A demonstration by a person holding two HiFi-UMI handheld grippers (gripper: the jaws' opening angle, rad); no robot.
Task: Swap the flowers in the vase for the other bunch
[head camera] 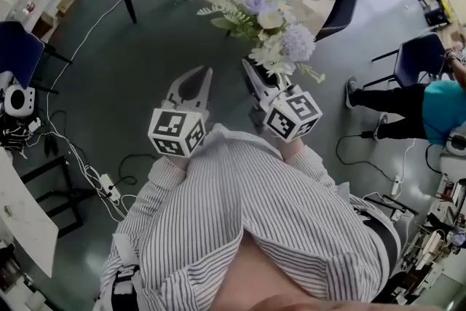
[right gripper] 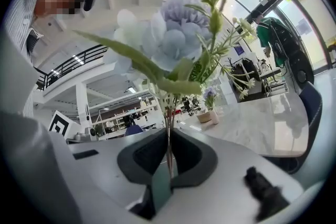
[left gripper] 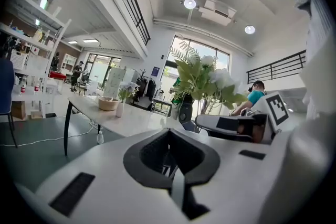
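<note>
Right gripper view shows the right hand-held gripper clamped on the stems of the lilac bunch, the left hand-held gripper is shut and empty, and the vase on the far tabletop holds its own flowers, so the swap seems barely begun.

My white right gripper — matt plastic, smooth; the pale-blue flower bunch looks cloth; long white table top — glossy.
</note>
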